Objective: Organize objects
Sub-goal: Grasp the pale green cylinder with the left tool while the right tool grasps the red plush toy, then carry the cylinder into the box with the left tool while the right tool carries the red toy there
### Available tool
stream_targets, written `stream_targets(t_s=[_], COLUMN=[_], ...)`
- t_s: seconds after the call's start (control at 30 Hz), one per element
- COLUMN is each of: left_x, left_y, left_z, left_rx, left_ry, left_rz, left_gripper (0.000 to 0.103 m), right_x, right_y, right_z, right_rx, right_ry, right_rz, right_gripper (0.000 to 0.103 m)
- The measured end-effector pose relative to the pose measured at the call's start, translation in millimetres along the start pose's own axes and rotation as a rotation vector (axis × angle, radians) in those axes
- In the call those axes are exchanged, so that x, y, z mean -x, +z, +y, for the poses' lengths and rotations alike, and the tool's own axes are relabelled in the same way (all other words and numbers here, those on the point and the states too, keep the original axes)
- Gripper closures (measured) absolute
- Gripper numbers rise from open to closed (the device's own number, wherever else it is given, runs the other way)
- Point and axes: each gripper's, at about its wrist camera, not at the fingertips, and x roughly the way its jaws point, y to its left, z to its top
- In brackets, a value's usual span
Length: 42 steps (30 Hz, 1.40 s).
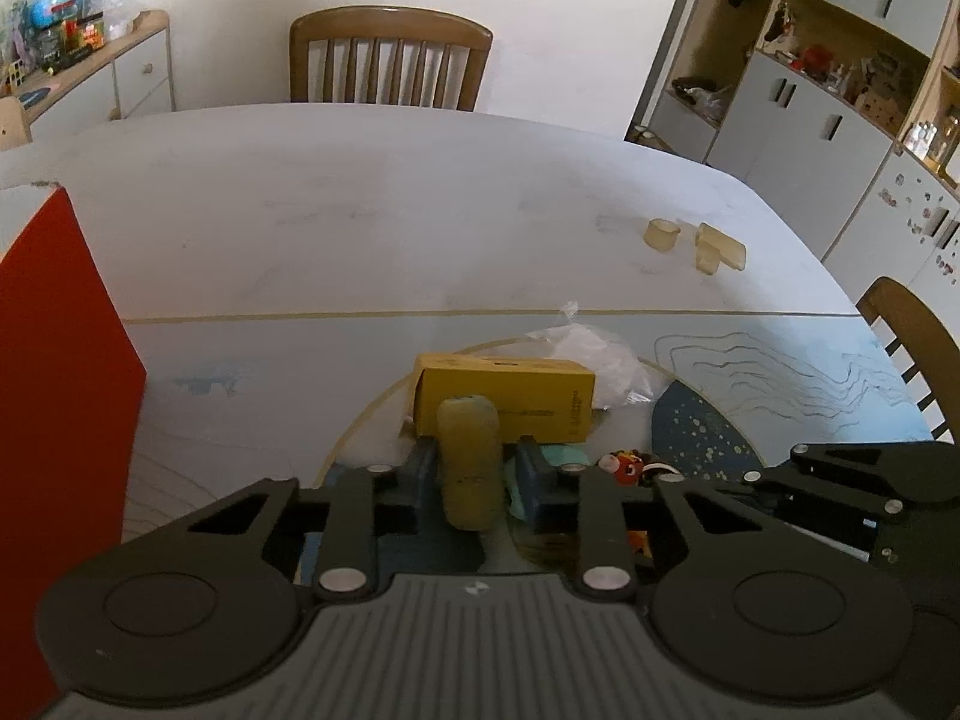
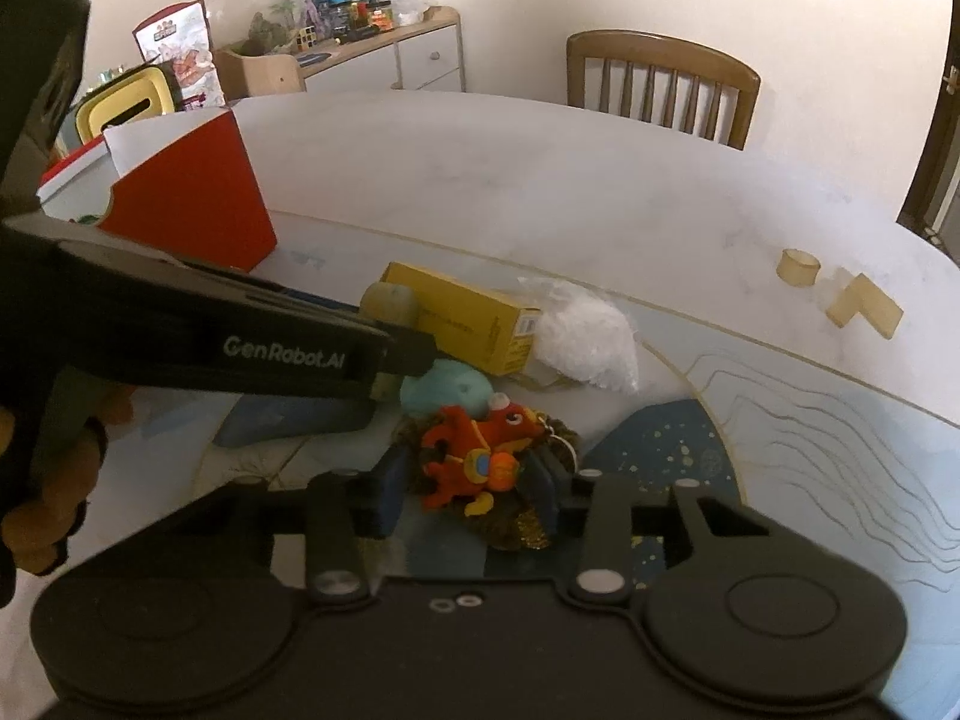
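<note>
A translucent yellowish rubbery block (image 1: 468,468) is clamped in the left gripper (image 1: 471,474). A red-orange plush toy (image 2: 474,459) is bracketed by the right gripper (image 2: 474,480); contact cannot be confirmed. Beyond both, a yellow cardboard box (image 1: 510,399) and crumpled clear plastic bag (image 2: 585,339) are left unsorted.

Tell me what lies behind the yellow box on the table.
Behind the yellow box lies a crumpled clear plastic bag, on the table. The box covers the bag's near edge, so anything tucked there cannot be seen.
</note>
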Motion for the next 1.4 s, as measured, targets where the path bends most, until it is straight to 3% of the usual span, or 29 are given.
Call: stream_targets(t_s=[0.37, 0.9, 1.17, 1.4], left_x=[15, 86, 131, 173], left_y=[1, 10, 11, 13], left_z=[7, 11, 26, 59], left_rx=[0.044, 0.074, 0.067, 0.072], left_ry=[-0.029, -0.078, -0.088, -0.079], left_rz=[0.020, 0.024, 0.025, -0.021], left_gripper=[0.080, 0.081, 0.080, 0.080], right_x=[14, 84, 114, 130], right_y=[0, 18, 30, 50], right_z=[0, -1, 30, 67], right_rx=[-0.001, -0.094, -0.046, -0.007], right_ry=[-0.004, 0.018, 0.010, 0.031], right_rz=[-0.026, -0.115, -0.149, -0.191], right_gripper=[0.071, 0.071, 0.071, 0.071])
